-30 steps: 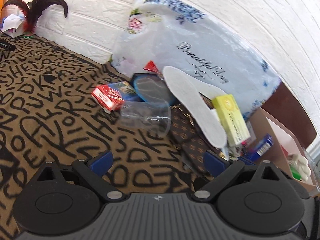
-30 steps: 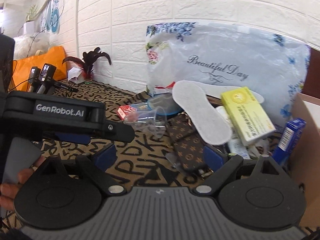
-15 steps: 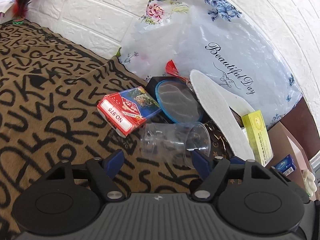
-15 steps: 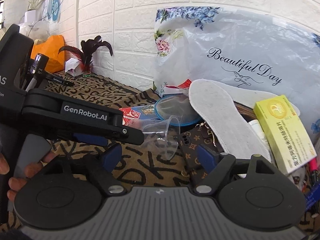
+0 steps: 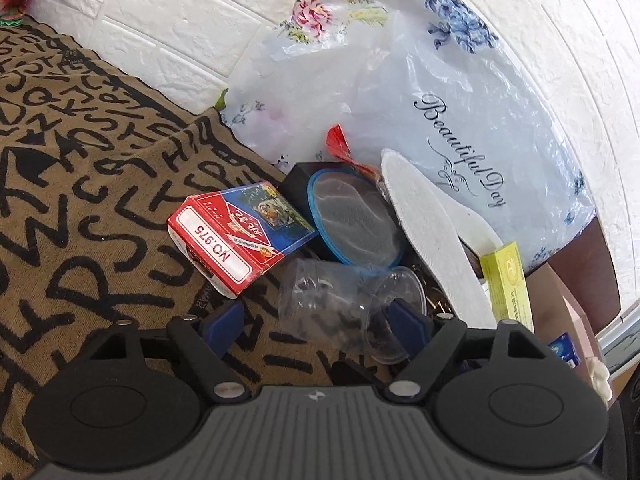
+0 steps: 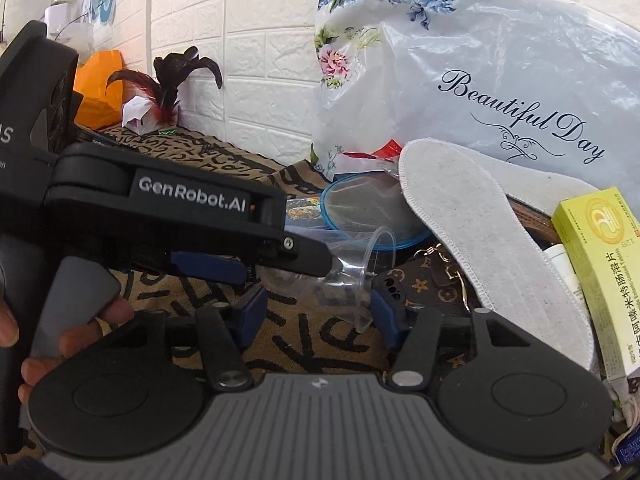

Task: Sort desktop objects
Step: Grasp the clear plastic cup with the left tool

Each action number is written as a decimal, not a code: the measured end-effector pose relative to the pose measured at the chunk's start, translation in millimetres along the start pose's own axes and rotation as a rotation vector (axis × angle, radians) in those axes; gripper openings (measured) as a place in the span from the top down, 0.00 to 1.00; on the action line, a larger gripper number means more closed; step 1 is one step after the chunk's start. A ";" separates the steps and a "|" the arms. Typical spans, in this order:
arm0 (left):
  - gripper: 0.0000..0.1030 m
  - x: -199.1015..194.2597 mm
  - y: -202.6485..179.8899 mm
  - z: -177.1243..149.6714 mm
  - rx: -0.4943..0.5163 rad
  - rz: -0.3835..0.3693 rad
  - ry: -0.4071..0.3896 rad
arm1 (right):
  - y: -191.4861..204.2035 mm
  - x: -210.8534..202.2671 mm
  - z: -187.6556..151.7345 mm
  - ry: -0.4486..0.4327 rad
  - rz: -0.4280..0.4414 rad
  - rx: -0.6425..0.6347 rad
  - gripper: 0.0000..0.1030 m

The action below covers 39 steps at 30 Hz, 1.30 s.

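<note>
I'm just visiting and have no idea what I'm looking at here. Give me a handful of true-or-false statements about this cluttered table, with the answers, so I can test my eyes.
1. The clear plastic cup lies on its side. True.
2. The red card box stands upright on top of the cup. False: it lies flat on the lettered cloth, beside the cup.
3. The floral plastic bag leans against the white brick wall. True.
4. The white insole is rolled up inside the cup. False: it lies flat across the pile, to the right of the cup.
5. The yellow-green box sits left of the cup. False: it is at the far right.
</note>
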<state>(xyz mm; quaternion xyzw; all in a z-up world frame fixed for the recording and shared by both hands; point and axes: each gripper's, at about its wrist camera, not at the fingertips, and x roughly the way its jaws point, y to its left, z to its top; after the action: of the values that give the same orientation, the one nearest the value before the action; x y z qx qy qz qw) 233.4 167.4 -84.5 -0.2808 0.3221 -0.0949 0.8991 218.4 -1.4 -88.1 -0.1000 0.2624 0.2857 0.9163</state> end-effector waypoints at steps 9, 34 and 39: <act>0.40 3.4 -12.6 -0.3 0.033 -0.037 0.012 | 0.2 0.0 -1.9 0.028 -0.042 0.008 0.69; 0.48 -125.5 -76.0 -71.7 0.059 0.024 -0.122 | 24.3 -136.4 -20.9 -0.113 0.019 -0.018 0.74; 0.48 -136.8 -102.7 -74.4 0.106 0.012 -0.144 | 21.4 -167.6 -20.4 -0.168 0.019 -0.010 0.74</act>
<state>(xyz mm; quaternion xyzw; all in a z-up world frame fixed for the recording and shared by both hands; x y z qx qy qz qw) 81.4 97.7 -1.7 -0.2370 0.2530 -0.0859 0.9340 80.2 -69.7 -15.9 -0.0776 0.1843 0.3029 0.9318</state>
